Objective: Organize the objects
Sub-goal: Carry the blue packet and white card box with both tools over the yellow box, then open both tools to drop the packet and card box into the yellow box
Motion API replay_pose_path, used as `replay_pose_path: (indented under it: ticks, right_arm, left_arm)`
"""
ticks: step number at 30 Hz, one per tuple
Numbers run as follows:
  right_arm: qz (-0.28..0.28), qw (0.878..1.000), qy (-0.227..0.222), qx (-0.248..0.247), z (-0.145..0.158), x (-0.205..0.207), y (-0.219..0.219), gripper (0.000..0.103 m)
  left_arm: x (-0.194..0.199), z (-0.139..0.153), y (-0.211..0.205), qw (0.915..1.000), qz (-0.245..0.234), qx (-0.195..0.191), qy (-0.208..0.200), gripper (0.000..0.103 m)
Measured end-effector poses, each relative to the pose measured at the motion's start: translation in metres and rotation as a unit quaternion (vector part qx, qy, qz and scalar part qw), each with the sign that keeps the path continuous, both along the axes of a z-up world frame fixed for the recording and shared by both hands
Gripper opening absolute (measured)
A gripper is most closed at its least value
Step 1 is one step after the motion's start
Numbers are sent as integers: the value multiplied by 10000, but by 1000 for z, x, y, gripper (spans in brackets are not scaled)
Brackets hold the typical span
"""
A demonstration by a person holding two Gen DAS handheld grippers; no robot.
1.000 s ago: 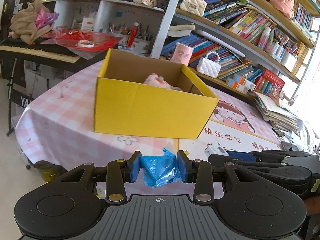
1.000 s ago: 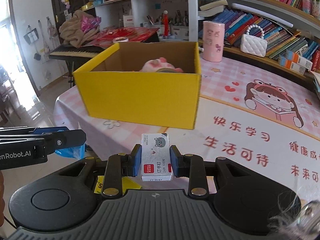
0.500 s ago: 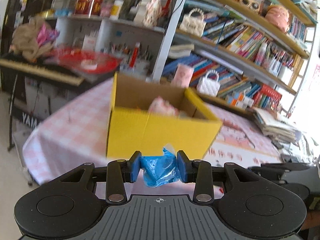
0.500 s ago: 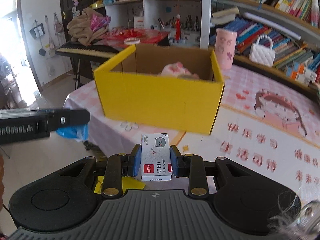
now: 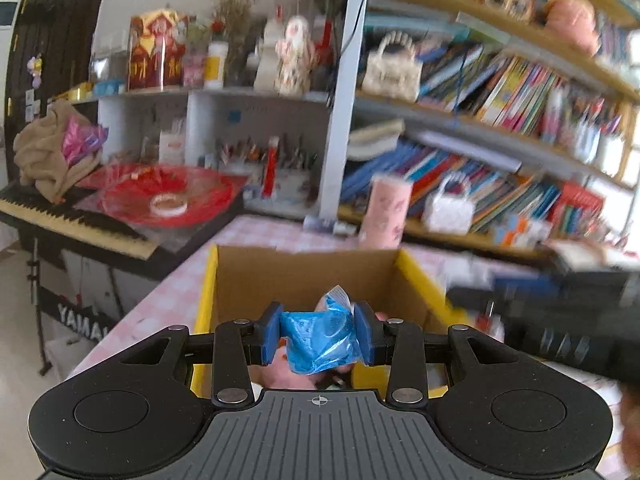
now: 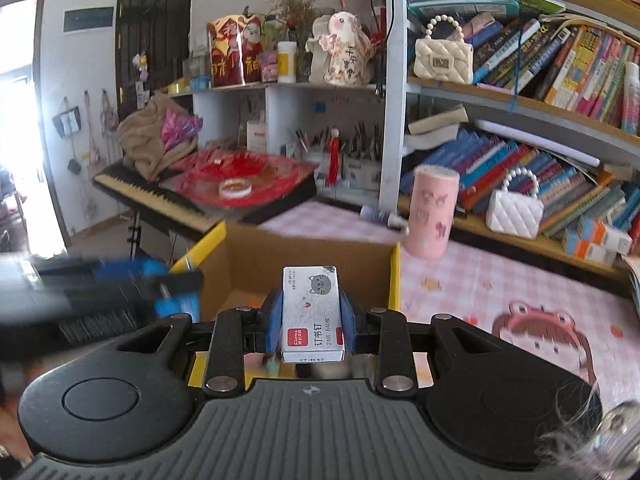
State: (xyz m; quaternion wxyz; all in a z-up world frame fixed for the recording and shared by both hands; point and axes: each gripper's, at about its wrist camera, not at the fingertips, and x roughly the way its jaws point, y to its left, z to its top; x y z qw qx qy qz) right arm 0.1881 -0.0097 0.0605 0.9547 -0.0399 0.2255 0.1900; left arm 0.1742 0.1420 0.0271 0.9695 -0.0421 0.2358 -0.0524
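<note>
- A crumpled blue plastic packet (image 5: pixel 320 338) is clamped between the blue pads of the left claw (image 5: pixel 318 336), which is held over the open top of the yellow cardboard box (image 5: pixel 420 280).
- A small white staple box (image 6: pixel 312 314) printed with a grey cat face is pinched upright by the right claw (image 6: pixel 311 320), its long sides pressed by the pads.
- The staple box is likewise poised above the yellow cardboard box, near the box's right wall in the right wrist view.
- Something pink (image 5: pixel 276 374) is seen inside the box, under the blue packet; its kind cannot be told.
- The box is set on a table (image 6: pixel 480 280) covered by a pink checked cloth with a cartoon girl printed on it.
- A pink cylindrical tin (image 6: pixel 434 210) is stood on the table just beyond the box's far right corner.
- The left claw is glimpsed, blurred, at the left edge of the right wrist view, beside the box's left wall.
- Behind the table, a keyboard (image 6: pixel 152 196) bearing a red fan and a roll of tape is seen, with crowded bookshelves (image 6: pixel 540 92) to the right.
</note>
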Motion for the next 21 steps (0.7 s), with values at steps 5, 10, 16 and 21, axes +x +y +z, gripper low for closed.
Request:
replay_pose_path:
  ticks: [5, 10, 16, 21]
  right_arm:
    - [302, 9993, 225, -65, -4, 43, 9, 28]
    - [679, 9962, 519, -147, -16, 76, 28, 28]
    - [1134, 9896, 829, -324, -30, 107, 54, 28]
    - [1447, 9831, 1045, -416, -37, 127, 73, 28]
  left_arm:
    - [30, -31, -16, 9976, 114, 375, 564, 36]
    - [41, -45, -17, 9958, 315, 330, 799, 38]
    - [38, -47, -15, 9954, 503, 299, 756, 57]
    - [19, -37, -15, 9963, 673, 407, 341, 73]
